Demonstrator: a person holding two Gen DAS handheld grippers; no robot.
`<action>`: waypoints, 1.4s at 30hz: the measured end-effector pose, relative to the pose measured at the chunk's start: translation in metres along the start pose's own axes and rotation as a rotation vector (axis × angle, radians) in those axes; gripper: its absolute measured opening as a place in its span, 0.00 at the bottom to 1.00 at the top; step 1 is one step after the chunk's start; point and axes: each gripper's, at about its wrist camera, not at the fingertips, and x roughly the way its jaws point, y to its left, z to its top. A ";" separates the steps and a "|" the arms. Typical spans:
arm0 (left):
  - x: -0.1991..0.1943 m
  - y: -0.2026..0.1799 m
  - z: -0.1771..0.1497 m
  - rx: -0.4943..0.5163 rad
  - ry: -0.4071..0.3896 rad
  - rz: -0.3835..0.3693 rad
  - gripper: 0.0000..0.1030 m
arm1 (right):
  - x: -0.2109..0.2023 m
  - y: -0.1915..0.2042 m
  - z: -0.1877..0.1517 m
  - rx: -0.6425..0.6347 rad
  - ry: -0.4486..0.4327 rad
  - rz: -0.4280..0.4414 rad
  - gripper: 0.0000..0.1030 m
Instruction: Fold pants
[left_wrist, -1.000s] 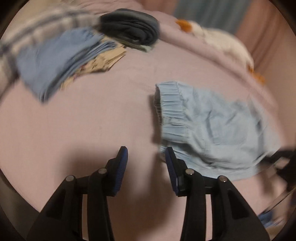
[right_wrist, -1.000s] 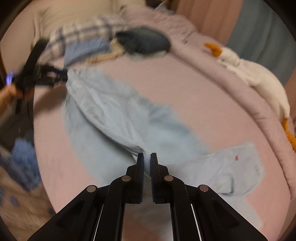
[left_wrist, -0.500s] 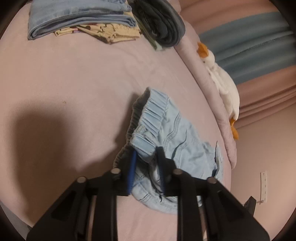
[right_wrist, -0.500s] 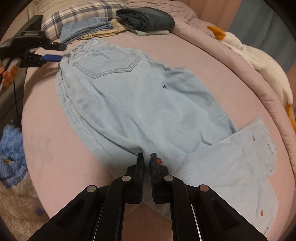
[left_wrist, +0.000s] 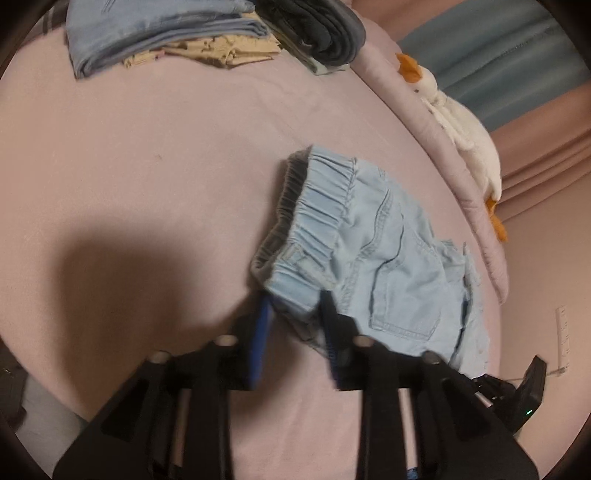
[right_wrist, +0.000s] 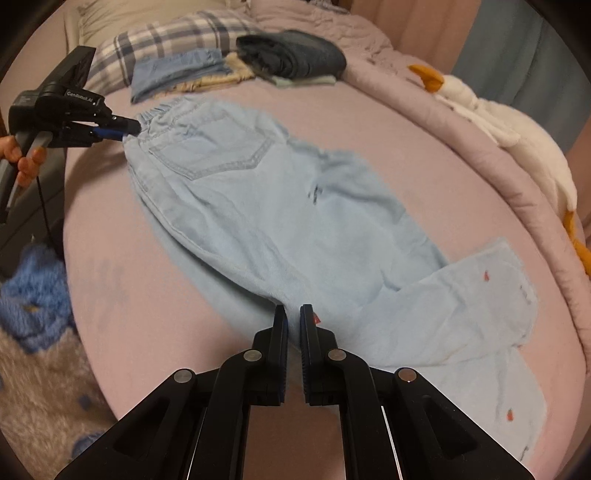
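On the pink bed (right_wrist: 155, 332) the pants (right_wrist: 266, 206) lie flat, right gripper (right_wrist: 293, 317) clamped on their edge, left gripper (left_wrist: 293, 314) opening around the waistband (left_wrist: 314, 221), which may slip and bunch.

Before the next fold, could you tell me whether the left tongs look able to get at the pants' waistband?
Probably yes: the left tongs are opening with the waistband already between them, nothing blocking.

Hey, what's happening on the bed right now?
A person is folding light blue pants spread on a pink bed, a gripper in each hand. The left gripper is opening with the waistband between its fingers. The right gripper is shut on the fabric near the crotch. Folded clothes sit by the pillow.
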 end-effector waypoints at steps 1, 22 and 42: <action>-0.005 -0.002 0.001 0.023 -0.008 0.026 0.42 | 0.004 0.004 -0.004 0.001 0.016 0.005 0.05; 0.084 -0.186 -0.050 0.657 0.146 -0.096 0.48 | 0.023 -0.097 -0.008 0.505 0.012 0.234 0.25; 0.160 -0.265 -0.115 0.914 0.308 -0.202 0.10 | 0.132 -0.313 0.064 1.007 0.205 -0.060 0.39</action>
